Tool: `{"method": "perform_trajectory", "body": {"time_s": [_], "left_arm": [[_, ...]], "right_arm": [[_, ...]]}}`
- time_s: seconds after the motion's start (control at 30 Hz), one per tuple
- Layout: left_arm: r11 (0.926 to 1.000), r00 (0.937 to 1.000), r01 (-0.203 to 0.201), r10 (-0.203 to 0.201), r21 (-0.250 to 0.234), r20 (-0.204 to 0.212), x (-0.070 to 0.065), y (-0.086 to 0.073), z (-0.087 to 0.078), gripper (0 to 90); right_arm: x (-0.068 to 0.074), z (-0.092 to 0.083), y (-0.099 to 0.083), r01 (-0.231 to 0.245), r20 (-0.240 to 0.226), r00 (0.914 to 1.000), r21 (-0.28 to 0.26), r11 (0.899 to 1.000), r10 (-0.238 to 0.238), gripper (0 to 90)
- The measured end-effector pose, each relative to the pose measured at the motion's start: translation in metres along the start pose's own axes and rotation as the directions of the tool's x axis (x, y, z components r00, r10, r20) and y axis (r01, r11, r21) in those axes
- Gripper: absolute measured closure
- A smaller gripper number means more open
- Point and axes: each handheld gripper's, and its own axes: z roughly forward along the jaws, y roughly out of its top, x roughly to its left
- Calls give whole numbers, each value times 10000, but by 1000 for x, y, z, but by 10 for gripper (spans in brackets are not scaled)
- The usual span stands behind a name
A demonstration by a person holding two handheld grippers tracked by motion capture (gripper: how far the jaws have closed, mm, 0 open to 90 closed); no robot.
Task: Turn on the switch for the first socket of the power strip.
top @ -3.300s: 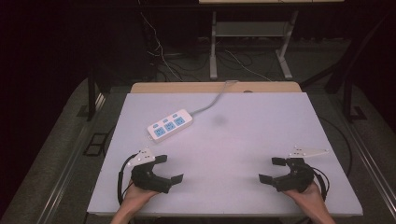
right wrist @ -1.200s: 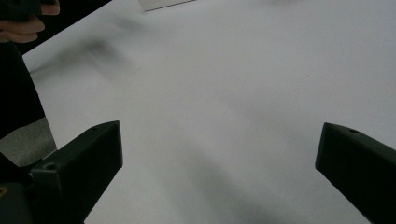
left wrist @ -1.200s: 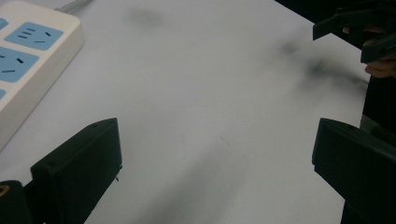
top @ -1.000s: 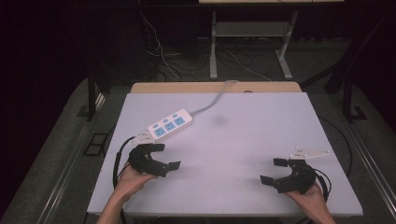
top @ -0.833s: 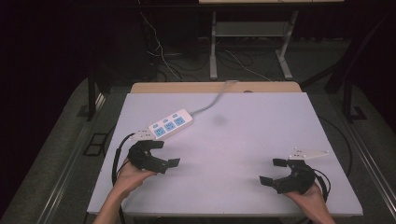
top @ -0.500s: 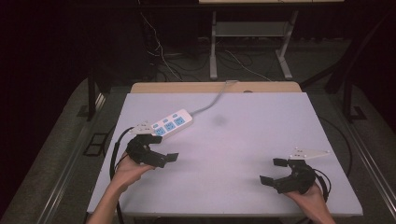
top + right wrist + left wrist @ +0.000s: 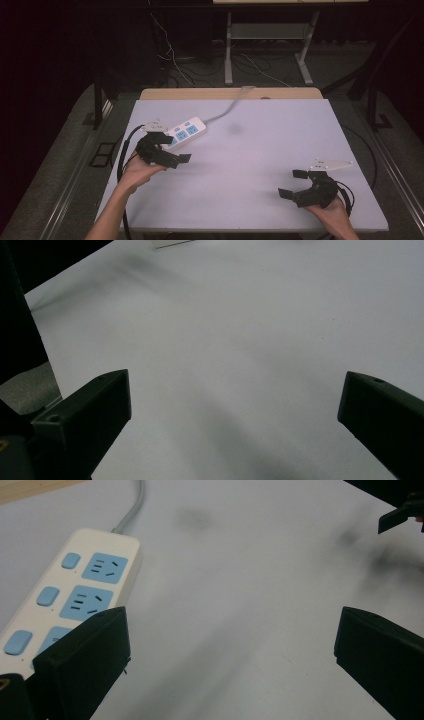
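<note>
A: Where is the power strip [image 7: 186, 133] seen?

B: It is laid flat on the white desk [image 7: 260, 150], toward the far left corner, set at a slant to the desk's edges. Its grey cord [image 7: 227, 107] is run off over the far edge.

A: Appearance?

B: A cream casing is noted, with blue sockets [image 7: 104, 568] and a blue switch [image 7: 70, 560] beside each.

A: Left gripper [image 7: 176, 152]?

B: It is held just beside the strip's near end; its jaws are spread wide, nothing between them. In the left gripper view one jaw is seen over the strip's near end; contact cannot be told.

A: Right gripper [image 7: 293, 183]?

B: It is held near the desk's near right corner, well apart from the strip, jaws likewise spread over bare desk.
</note>
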Motion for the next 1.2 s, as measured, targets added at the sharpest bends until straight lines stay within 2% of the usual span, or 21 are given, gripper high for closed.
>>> {"method": "perform_trajectory", "body": {"time_s": [0.3, 0.47, 0.67, 0.87, 1.2], "left_arm": [[9997, 9998, -87, 90, 222, -170, 9, 13, -1, 1], [9996, 9997, 44, -38, 264, -238, 16, 18, 2, 1], [9985, 9994, 72, -53, 549, -336, 24, 25, 7, 1], [9963, 9986, -194, 235, 838, -480, 28, 38, 9, 1], [9921, 9962, -260, 358, 1225, -792, 40, 55, 12, 8]], "right_arm": [[0, 0, 0, -11, 5, 10000, -21, 10000, 11, 2], [0, 0, 0, -2, -9, 10000, -5, 10000, 2, 2], [0, 0, 0, -7, -21, 10000, -11, 10000, 7, 2], [-1, 0, 0, -23, -29, 10000, -29, 10000, 23, 2], [-1, -3, -1, -94, -25, 10000, -85, 9999, 94, 2]]}}
